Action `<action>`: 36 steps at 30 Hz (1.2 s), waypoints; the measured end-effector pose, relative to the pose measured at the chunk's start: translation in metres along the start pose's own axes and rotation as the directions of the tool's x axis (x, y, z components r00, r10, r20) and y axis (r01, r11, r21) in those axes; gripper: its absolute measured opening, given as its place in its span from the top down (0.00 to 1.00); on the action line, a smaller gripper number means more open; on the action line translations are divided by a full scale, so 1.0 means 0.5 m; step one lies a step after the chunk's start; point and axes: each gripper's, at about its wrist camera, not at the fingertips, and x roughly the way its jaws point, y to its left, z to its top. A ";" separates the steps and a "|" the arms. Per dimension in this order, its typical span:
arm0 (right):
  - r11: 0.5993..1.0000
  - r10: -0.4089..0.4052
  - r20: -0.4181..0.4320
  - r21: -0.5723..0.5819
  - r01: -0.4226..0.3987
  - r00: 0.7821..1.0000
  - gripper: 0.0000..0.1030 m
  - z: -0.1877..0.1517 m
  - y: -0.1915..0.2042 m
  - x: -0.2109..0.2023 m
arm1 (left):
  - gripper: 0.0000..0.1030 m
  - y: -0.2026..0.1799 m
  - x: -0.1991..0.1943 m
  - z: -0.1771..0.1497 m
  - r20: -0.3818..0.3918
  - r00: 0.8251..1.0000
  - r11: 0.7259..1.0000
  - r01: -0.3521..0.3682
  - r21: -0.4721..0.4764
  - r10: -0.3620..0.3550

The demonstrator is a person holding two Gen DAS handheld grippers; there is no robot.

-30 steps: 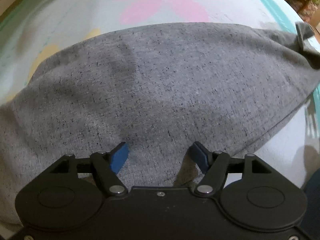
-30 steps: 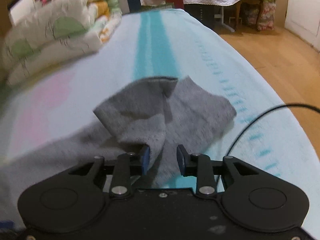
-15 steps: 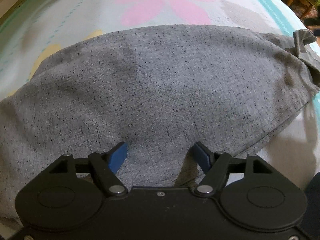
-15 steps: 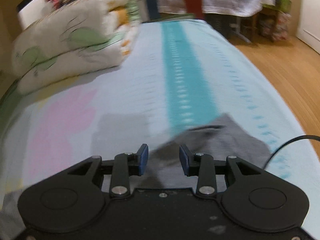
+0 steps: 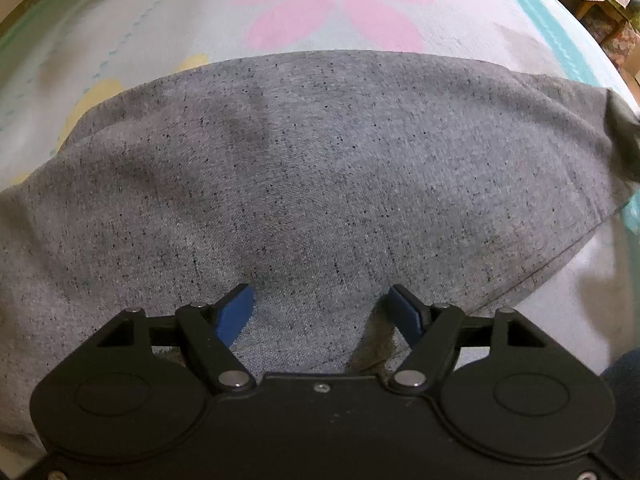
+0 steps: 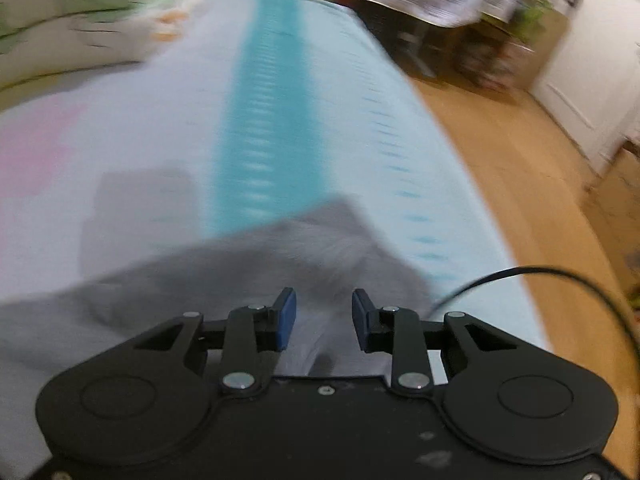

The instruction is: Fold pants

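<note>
The grey speckled pants (image 5: pixel 320 184) lie spread flat across the bed, filling most of the left wrist view. My left gripper (image 5: pixel 322 312) is open just above the near part of the cloth, its blue pads wide apart and holding nothing. In the blurred right wrist view one end of the pants (image 6: pixel 280 256) lies flat on the bed sheet. My right gripper (image 6: pixel 323 318) hovers over that end with its jaws partly open and nothing clamped between them.
The bed sheet (image 5: pixel 320 12) is pale blue with a pink flower and a teal stripe (image 6: pixel 264 120). A folded quilt (image 6: pixel 72 28) lies at the far left. The bed edge and wooden floor (image 6: pixel 520 184) are to the right. A black cable (image 6: pixel 520 272) hangs there.
The folded-over end of the pants has been let go and now lies flat. My right gripper has opened a little and swung over it. The left gripper has barely moved.
</note>
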 end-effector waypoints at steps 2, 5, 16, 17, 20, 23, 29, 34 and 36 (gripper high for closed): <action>0.999 -0.020 -0.044 0.047 0.022 0.999 0.68 0.001 -0.058 0.014 | 0.27 0.007 -0.003 0.004 -0.006 1.000 1.000 0.010 -0.011 -0.010; 0.981 0.081 -0.031 0.180 -0.074 0.996 0.65 0.013 -0.128 0.008 | 0.27 0.024 -0.009 0.012 -0.012 0.999 0.998 0.037 -0.048 -0.038; 0.818 0.403 -0.077 0.476 -0.322 0.912 0.64 0.072 -0.194 0.105 | 0.28 0.078 -0.036 0.063 0.000 0.992 0.982 0.122 -0.144 -0.124; 0.811 0.413 -0.083 0.488 -0.324 0.907 0.62 0.067 -0.192 0.113 | 0.28 0.082 -0.032 0.066 -0.005 0.991 0.979 0.131 -0.154 -0.133; 0.761 0.476 -0.107 0.547 -0.348 0.873 0.62 0.066 -0.198 0.148 | 0.28 0.087 -0.027 0.066 -0.019 0.990 0.978 0.132 -0.163 -0.137; 0.717 0.537 -0.106 0.581 -0.386 0.837 0.64 0.058 -0.194 0.174 | 0.28 0.078 -0.024 0.058 -0.030 0.991 0.981 0.128 -0.147 -0.134; 0.848 0.469 -0.020 0.289 -0.444 0.883 0.95 0.113 -0.148 0.108 | 0.28 0.068 -0.019 0.056 -0.037 0.991 0.985 0.121 -0.120 -0.126; 0.950 0.311 0.012 0.028 -0.311 0.950 0.95 0.154 -0.109 0.085 | 0.28 0.060 -0.015 0.057 -0.039 0.992 0.987 0.113 -0.113 -0.119; 0.968 0.251 0.007 -0.029 -0.251 0.968 0.95 0.155 -0.103 0.101 | 0.28 0.056 -0.013 0.056 -0.038 0.993 0.988 0.111 -0.111 -0.116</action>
